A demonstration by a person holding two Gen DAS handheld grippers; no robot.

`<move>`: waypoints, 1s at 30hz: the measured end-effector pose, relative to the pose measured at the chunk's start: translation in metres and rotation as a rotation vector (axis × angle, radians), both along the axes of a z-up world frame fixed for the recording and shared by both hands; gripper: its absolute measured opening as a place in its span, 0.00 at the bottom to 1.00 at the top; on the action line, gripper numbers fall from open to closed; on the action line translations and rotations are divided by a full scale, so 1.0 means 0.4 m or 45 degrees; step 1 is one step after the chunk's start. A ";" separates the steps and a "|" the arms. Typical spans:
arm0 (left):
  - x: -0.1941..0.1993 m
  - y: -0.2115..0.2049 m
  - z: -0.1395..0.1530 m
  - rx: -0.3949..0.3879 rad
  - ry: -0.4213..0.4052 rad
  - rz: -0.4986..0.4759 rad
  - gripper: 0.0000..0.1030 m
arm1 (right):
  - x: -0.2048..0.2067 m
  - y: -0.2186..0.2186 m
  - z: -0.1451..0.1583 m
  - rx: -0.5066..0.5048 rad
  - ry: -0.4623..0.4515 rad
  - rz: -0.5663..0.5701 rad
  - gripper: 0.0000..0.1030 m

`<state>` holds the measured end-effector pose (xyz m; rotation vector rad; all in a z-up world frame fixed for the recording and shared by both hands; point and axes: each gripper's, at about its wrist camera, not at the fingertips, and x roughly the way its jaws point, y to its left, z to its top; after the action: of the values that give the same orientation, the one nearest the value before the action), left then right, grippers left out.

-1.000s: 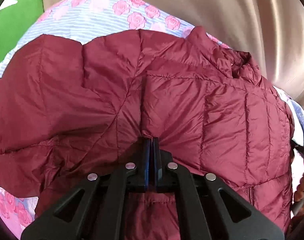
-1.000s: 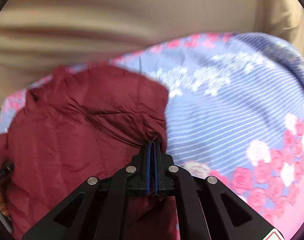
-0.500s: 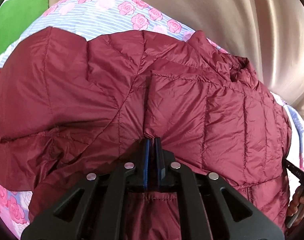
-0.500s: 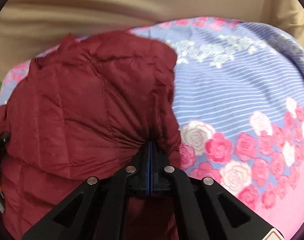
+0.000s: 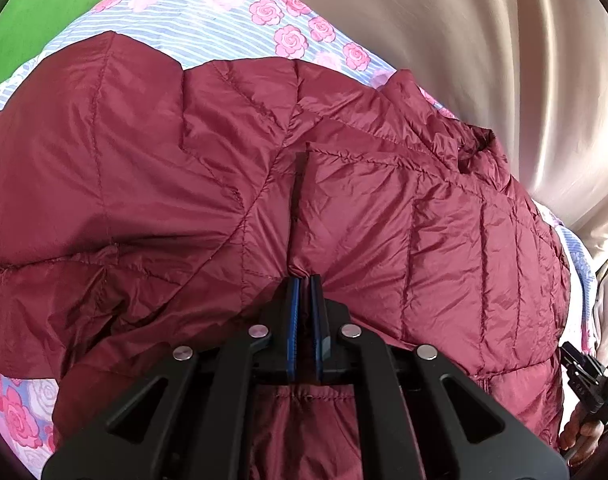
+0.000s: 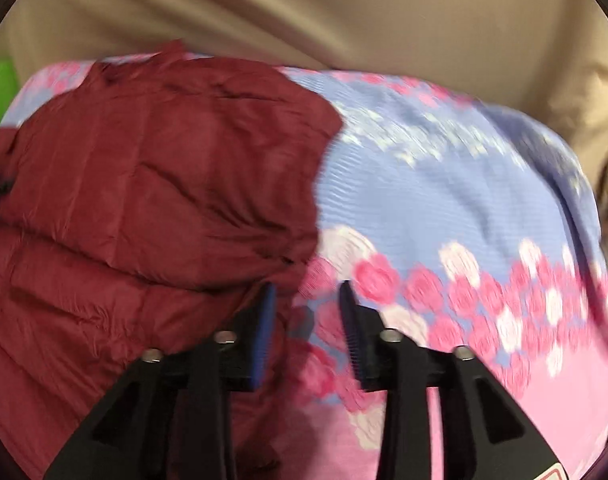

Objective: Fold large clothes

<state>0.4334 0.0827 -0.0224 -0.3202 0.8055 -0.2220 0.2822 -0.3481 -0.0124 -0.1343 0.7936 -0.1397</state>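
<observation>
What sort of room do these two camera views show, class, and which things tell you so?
Probably a bedroom: a floral, striped bedsheet covers a wide soft surface, beige curtain-like fabric hangs behind it, and a maroon puffer jacket lies spread on it for folding.

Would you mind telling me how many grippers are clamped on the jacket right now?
1. The left gripper is shut on the jacket at its near edge. The right gripper is opening beside the jacket's right edge, with only the bedsheet between its jaws.
</observation>
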 end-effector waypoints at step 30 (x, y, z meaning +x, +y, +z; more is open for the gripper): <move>-0.031 0.003 0.013 0.005 0.008 0.049 0.06 | 0.172 0.005 0.003 0.185 0.103 -0.141 0.06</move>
<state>0.4211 0.0838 -0.0171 -0.3330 0.8049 -0.1832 0.3512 -0.3461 -0.0112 0.0422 0.8890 -0.1817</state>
